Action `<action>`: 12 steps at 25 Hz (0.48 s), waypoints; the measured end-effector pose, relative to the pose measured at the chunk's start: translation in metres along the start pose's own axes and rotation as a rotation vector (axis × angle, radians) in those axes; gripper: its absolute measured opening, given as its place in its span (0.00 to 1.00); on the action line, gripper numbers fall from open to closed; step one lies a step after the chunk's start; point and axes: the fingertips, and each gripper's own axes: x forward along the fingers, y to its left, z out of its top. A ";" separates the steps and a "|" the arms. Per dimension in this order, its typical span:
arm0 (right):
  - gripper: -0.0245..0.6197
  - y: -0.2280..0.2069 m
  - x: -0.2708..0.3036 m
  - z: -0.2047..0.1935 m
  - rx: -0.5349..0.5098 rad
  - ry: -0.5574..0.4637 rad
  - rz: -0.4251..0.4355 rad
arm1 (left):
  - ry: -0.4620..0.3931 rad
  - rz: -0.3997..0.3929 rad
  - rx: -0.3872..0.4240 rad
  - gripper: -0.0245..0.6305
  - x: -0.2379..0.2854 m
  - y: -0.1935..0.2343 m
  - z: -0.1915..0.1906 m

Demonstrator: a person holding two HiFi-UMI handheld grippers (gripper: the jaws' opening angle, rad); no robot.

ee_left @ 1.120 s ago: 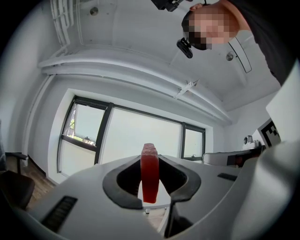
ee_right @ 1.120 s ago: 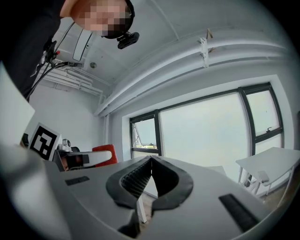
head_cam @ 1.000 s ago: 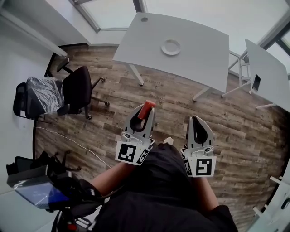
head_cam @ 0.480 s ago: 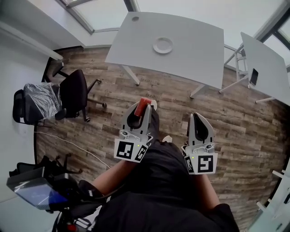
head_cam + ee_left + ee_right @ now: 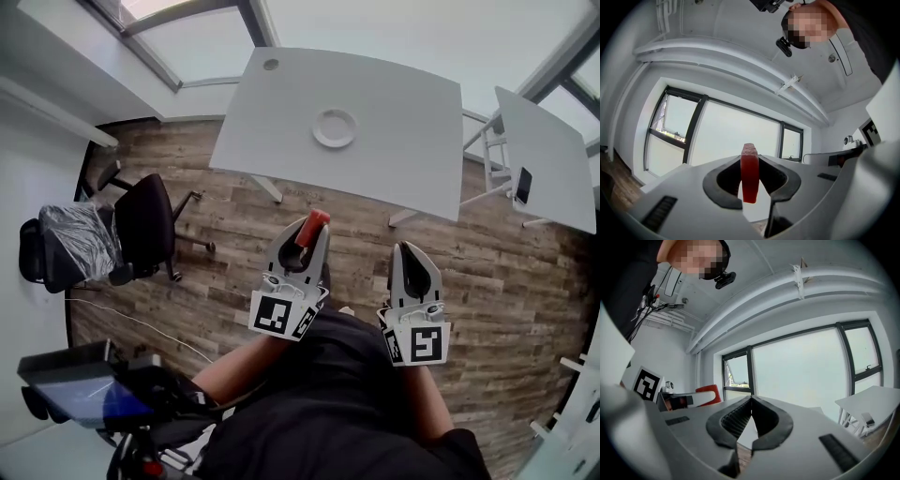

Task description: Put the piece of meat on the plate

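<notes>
Meat (image 5: 749,171) pinched upright in left tool (image 5: 302,246).

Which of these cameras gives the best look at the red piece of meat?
The left gripper view: the meat stands upright, pinched between that gripper's jaws. The head view shows only its red tip past the left gripper. The right gripper view catches a small red sliver, probably it.

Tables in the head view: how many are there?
2. One white table straight ahead carries the plate; a second white table stands at the right edge. White furniture cut off at the lower right may be another.
</notes>
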 end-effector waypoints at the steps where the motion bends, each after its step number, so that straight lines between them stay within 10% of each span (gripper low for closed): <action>1: 0.05 -0.001 0.014 0.002 0.003 0.004 0.000 | 0.008 -0.005 -0.004 0.18 0.009 0.008 0.001; 12: 0.05 0.003 0.156 0.029 -0.025 0.002 0.039 | 0.056 -0.031 -0.037 0.18 0.091 0.109 0.013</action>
